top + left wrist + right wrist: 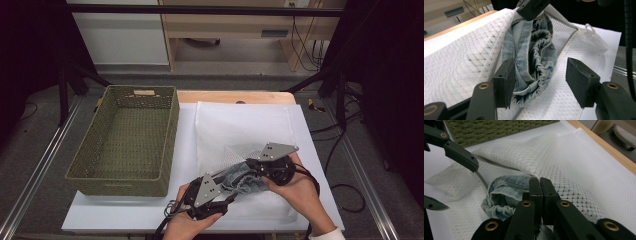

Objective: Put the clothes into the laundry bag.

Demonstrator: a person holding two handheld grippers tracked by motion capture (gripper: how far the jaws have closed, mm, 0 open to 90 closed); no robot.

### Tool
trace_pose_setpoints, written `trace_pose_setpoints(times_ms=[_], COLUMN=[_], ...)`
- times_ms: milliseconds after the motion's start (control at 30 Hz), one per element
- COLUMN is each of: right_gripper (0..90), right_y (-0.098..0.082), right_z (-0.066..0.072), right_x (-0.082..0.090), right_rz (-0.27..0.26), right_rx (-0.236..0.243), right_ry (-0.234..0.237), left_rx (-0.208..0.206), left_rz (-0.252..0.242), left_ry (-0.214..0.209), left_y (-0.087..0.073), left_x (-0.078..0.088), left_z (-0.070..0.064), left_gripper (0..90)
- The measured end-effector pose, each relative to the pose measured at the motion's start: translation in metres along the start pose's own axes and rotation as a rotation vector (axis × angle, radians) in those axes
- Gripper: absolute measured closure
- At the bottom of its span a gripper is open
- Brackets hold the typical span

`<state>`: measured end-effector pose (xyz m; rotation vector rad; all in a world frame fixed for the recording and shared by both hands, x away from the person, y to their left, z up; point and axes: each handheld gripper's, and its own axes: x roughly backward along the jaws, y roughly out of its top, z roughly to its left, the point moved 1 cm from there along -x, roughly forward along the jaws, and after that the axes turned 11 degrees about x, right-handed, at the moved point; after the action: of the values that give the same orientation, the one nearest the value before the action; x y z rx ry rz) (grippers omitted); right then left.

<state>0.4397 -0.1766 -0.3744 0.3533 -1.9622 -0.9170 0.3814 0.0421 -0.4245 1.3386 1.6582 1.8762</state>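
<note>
Denim, faded blue, bunched garment sat half inside white mesh laundry bag, lower centre of high view. Right gripper clamped shut on bag's opening edge, lifting it. Left gripper part open, astride denim, not pressing. Left to do, probably: push rest in, close bag. Green woven basket untouched at left.

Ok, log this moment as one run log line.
left gripper: open around denim garment | right gripper: shut on mesh bag edge | basket: empty
</note>
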Motion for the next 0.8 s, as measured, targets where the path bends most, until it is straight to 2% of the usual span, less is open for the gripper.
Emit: trace_pose_setpoints(times_ms=[100, 167, 300, 400, 467, 567, 633, 800], right_gripper=[89.0, 89.0, 89.1, 89.1, 89.0, 89.1, 89.1, 89.0], right_y=[0.000, 0.002, 0.002, -0.003, -0.007, -0.011, -0.012, -0.015], right_z=[0.005, 0.007, 0.013, 0.015, 0.014, 0.012, 0.013, 0.015], right_x=[0.004, 0.006, 0.009, 0.011, 0.012, 0.011, 0.009, 0.004], right_rz=[-0.029, -0.016, 0.005, -0.011, -0.038, -0.076, -0.074, -0.063], right_rx=[-0.002, 0.013, 0.048, 0.033, 0.019, 0.001, 0.002, -0.008], right_ry=[-0.009, -0.009, -0.038, -0.039, -0.036, -0.029, -0.024, -0.013], left_rx=[0.007, 0.011, 0.012, 0.007, 0.025, 0.030, 0.038, 0.048], left_rz=[0.005, 0.013, 0.029, 0.061, 0.067, 0.077, 0.094, 0.150], left_ry=[0.001, -0.003, -0.017, -0.005, -0.022, -0.027, -0.022, -0.042], left_y=[-0.003, -0.006, -0.012, -0.015, -0.016, -0.018, -0.019, -0.024], left_x=[-0.001, -0.003, -0.009, -0.013, -0.015, -0.017, -0.020, -0.030], left_z=[-0.001, -0.002, -0.007, -0.011, -0.011, -0.011, -0.011, -0.014], left_gripper=[45.4, 47.1, 50.1, 55.5, 60.6, 69.9, 74.5, 87.6])
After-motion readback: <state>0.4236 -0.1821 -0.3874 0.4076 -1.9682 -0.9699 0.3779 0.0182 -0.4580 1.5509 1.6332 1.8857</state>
